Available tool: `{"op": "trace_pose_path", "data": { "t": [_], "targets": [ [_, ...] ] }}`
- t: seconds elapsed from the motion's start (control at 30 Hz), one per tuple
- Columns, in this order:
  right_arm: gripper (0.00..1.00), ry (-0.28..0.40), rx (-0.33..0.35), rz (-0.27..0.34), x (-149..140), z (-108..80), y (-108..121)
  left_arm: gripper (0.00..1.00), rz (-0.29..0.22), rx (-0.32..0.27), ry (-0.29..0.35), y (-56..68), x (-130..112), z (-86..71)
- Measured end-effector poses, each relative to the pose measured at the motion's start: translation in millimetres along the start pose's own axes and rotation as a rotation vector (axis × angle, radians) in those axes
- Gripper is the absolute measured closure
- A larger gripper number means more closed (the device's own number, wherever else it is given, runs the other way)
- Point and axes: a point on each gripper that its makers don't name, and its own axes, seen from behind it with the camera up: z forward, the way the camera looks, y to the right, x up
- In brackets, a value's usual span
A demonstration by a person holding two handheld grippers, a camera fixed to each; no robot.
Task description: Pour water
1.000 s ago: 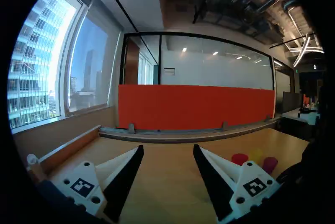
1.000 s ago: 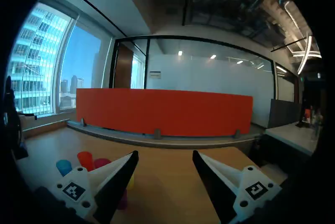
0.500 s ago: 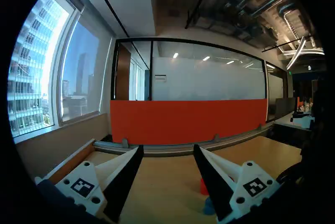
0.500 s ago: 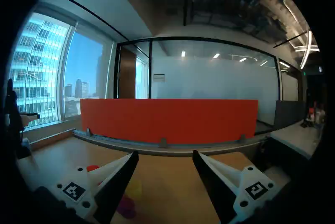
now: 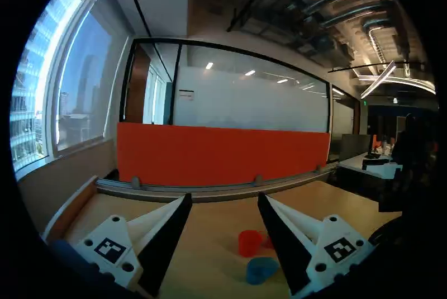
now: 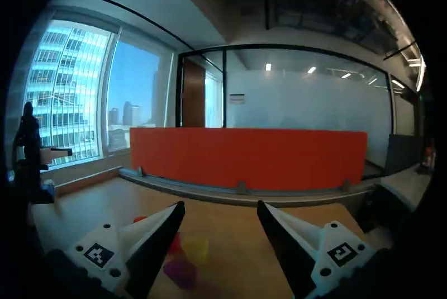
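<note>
While the left hand-held gripper [image 5: 223, 197] and right hand-held gripper [image 6: 220, 204] gape empty above the wooden counter [image 5: 212, 243], a red plastic cup [image 5: 249, 243] stands upright, mouth up, just beside a blue plastic cup [image 5: 261, 270]; contents unclear.

Fingers spread, the right gripper [image 6: 220, 205] hangs over the desk [image 6: 246, 268]; a yellow cup [image 6: 196, 247] and purple cup [image 6: 182, 273] sit well short of its far edge.

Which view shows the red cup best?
Left gripper view: the red cup stands clear between the open fingers, behind a blue cup. The right gripper view catches a red sliver past its own finger.
</note>
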Motion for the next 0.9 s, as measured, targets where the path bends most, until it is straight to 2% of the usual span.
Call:
{"op": "trace_pose_path", "data": {
  "t": [0.27, 0.47, 0.67, 0.9],
  "targets": [
    [0.0, 0.011, 0.182, -0.026, 6, -6.1, -38, 0.13, -0.005, -0.146, -0.015, 24.2, -5, -1.5],
    [0.0, 0.02, 0.302, -0.001, 17, -14.4, -64, 0.13, -0.012, -0.211, -0.026, 33.2, -6, -6.7],
    [0.0, 0.018, 0.343, 0.0, 18, -14.4, -69, 0.13, -0.012, -0.252, -0.039, 38.2, -10, -10.7],
    [0.0, -0.015, 0.381, -0.024, 11, -14.5, -79, 0.13, 0.02, -0.272, -0.057, 40.6, -16, -12.2]
  ]
}}
